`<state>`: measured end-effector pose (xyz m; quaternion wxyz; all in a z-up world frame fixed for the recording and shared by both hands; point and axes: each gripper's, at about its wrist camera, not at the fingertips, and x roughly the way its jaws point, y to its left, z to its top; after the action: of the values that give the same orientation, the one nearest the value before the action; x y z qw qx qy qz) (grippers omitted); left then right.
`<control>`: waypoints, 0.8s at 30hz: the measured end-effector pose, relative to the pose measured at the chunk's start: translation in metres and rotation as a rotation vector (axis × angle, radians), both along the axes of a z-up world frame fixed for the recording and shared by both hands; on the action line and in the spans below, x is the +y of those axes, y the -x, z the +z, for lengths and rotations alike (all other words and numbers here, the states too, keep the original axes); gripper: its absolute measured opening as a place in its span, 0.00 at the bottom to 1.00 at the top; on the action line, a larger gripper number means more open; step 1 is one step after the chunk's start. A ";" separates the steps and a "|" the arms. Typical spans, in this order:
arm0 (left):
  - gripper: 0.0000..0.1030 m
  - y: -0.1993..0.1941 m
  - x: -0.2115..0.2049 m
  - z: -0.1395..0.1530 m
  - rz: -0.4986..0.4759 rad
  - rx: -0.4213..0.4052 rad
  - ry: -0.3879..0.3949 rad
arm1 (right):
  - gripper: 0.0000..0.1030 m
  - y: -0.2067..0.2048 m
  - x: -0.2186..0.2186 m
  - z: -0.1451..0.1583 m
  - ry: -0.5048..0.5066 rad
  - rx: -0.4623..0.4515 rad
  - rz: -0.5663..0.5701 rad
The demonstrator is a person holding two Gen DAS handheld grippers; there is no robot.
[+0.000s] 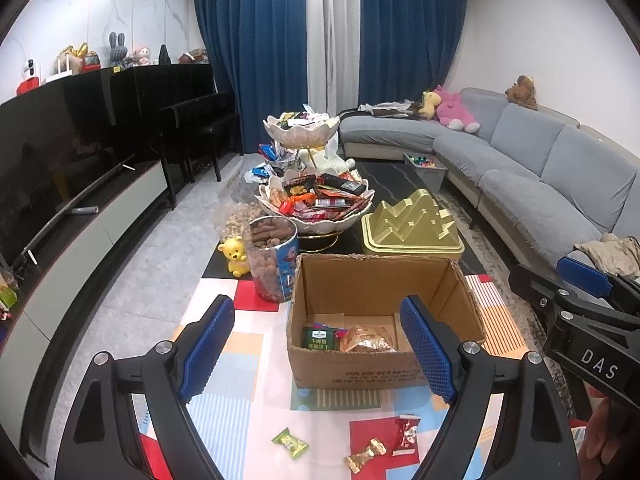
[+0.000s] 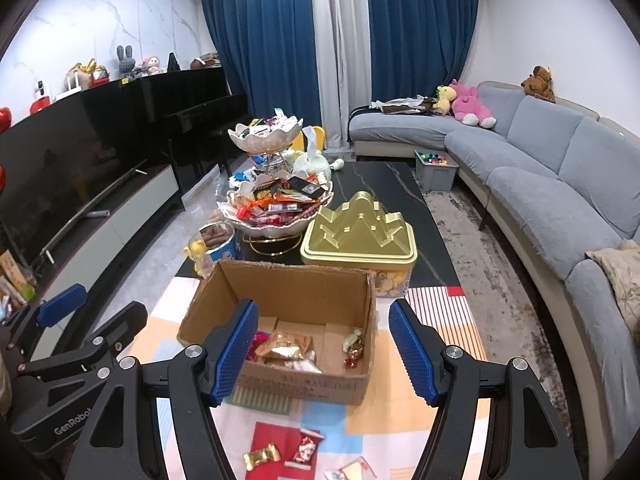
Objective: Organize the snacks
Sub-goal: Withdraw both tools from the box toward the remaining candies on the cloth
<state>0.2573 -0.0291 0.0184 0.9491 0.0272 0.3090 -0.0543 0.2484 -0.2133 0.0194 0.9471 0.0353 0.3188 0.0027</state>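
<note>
An open cardboard box (image 1: pixel 384 280) stands on the patterned tablecloth and holds a few snack packets (image 1: pixel 318 338). It also shows in the right wrist view (image 2: pixel 288 288) with packets inside (image 2: pixel 286 350). Loose candies lie in front of it: a green one (image 1: pixel 290 443), a gold one (image 1: pixel 365 455) and a red one (image 1: pixel 406 434). The gold one (image 2: pixel 262 456) and red one (image 2: pixel 305 449) show in the right view too. My left gripper (image 1: pixel 318 350) is open and empty above the box front. My right gripper (image 2: pixel 326 354) is open and empty over the box.
A two-tier bowl stand (image 1: pixel 320 200) heaped with snacks stands behind the box, beside a gold mountain-shaped tin (image 1: pixel 412 222) and a clear jar of nuts (image 1: pixel 272 260) with a yellow bear toy (image 1: pixel 236 256). A grey sofa (image 1: pixel 540 168) runs along the right, a TV cabinet (image 1: pixel 100 216) along the left.
</note>
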 end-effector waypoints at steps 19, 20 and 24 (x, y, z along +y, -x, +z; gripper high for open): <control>0.83 0.048 0.007 -0.029 0.020 0.047 -0.002 | 0.67 0.046 -0.001 -0.020 0.050 0.032 -0.024; 0.83 0.049 0.008 -0.030 0.021 0.048 -0.002 | 0.67 0.047 0.000 -0.021 0.054 0.033 -0.024; 0.83 0.055 0.013 -0.036 0.028 0.053 0.000 | 0.74 0.055 0.001 -0.029 0.068 0.035 -0.026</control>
<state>0.2025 -0.0163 -0.0175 0.9413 0.0215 0.3341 -0.0418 0.1930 -0.2118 -0.0091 0.9421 0.0071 0.3347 -0.0213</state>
